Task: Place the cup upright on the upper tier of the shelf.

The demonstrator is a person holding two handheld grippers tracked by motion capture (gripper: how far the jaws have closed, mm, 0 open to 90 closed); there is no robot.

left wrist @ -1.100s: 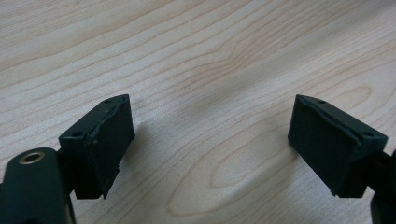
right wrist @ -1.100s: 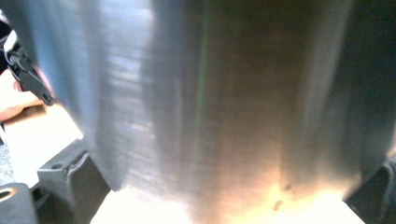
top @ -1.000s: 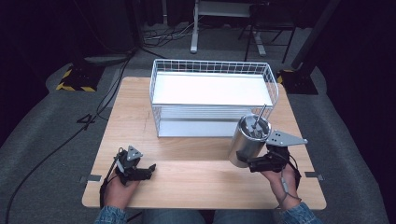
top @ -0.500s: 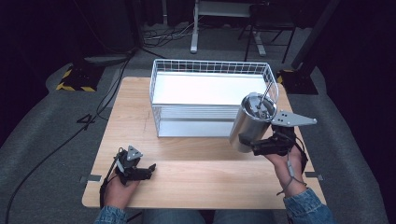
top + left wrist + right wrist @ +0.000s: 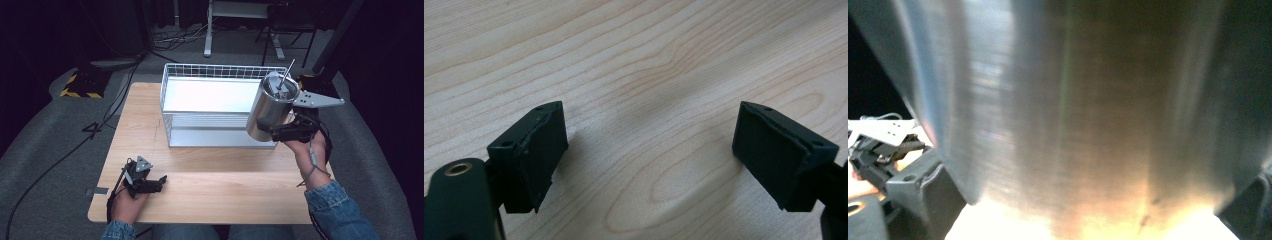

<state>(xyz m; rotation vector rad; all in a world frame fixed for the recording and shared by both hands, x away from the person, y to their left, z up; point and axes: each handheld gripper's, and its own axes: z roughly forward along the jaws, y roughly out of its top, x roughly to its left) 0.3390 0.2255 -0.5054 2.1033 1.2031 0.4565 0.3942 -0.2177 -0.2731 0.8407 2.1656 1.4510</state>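
A tall steel cup (image 5: pixel 270 106) with a thin rod standing in it hangs in the air, tilted, over the right front corner of the white wire basket (image 5: pixel 200 120). My right gripper (image 5: pixel 276 134) is shut on the cup's lower wall. In the right gripper view the brushed steel wall (image 5: pixel 1073 110) fills the space between the two black jaws. My left gripper (image 5: pixel 159 183) rests low on the wooden table (image 5: pixel 220 185) near the front left, held by a hand. It stands open, its pads (image 5: pixel 541 150) wide apart over bare wood.
The wire basket stands at the back middle of the table with a white sheet as its floor. Beyond the table lie dark floor, cables, a yellow-black striped block (image 5: pixel 80 82) and chair legs (image 5: pixel 280 45).
My right gripper has lifted the steel cup off the table and carried it up and back, to the basket's right front corner. The left gripper has stayed put.
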